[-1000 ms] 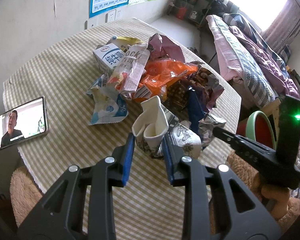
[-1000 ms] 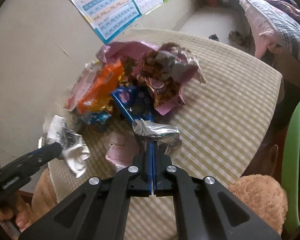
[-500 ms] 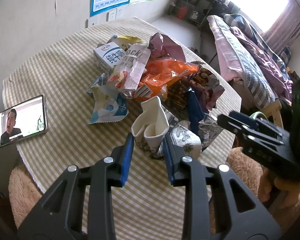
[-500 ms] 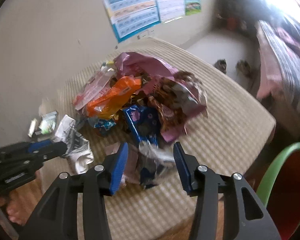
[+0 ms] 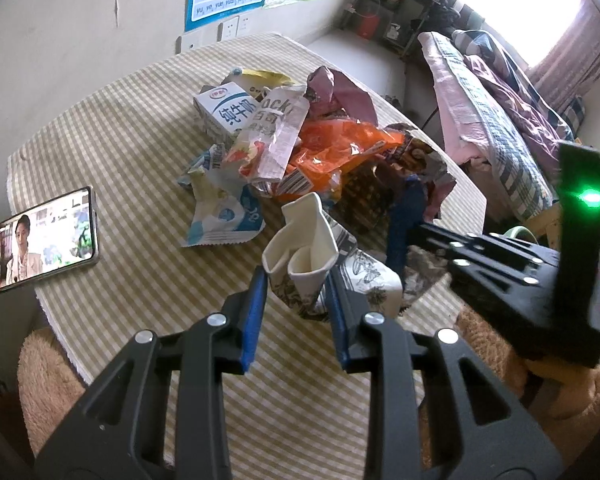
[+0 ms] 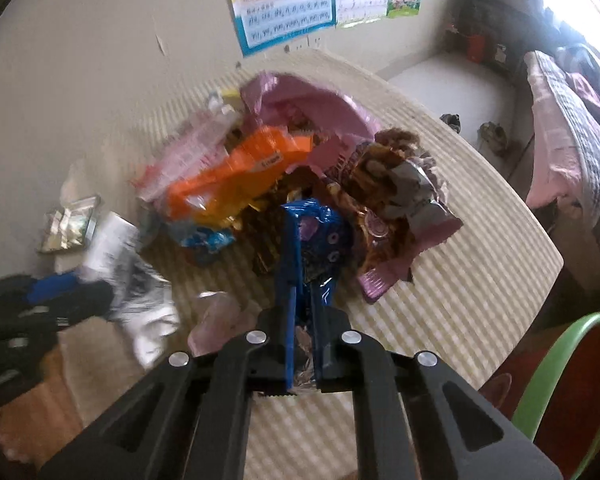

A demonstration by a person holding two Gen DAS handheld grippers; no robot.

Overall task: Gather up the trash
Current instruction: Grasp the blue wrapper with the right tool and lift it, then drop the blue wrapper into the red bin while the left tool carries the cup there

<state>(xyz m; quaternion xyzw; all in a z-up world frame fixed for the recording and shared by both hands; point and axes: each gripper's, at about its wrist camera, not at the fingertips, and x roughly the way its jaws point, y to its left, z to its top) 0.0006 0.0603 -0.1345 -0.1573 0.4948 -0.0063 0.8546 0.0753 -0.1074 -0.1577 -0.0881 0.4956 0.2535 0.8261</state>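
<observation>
Seen from the left wrist, the left gripper point(image 5: 295, 312) pinches a crumpled paper cup point(image 5: 304, 244) between its blue pads at the near edge of a round table point(image 5: 111, 152) with a checked cloth. Behind the cup lies the trash heap: a milk carton point(image 5: 227, 110), an orange wrapper point(image 5: 336, 152) and a blue-and-white packet point(image 5: 223, 216), all touching or overlapping. A phone point(image 5: 43, 240) (its screen lit) lies well apart at the left edge. The right gripper's black body point(image 5: 512, 276) crosses in front of the heap's right side and hides part of it.

From the right wrist, rather blurred, the right gripper point(image 6: 302, 304) has just been closing and its jaws stand nearly together on a blue wrapper point(image 6: 324, 240) with foil showing between the pads. Beyond sit the orange wrapper point(image 6: 235, 176) and a pink bag point(image 6: 312, 104). A green bin point(image 6: 560, 368) rim shows beside the table at lower right.
</observation>
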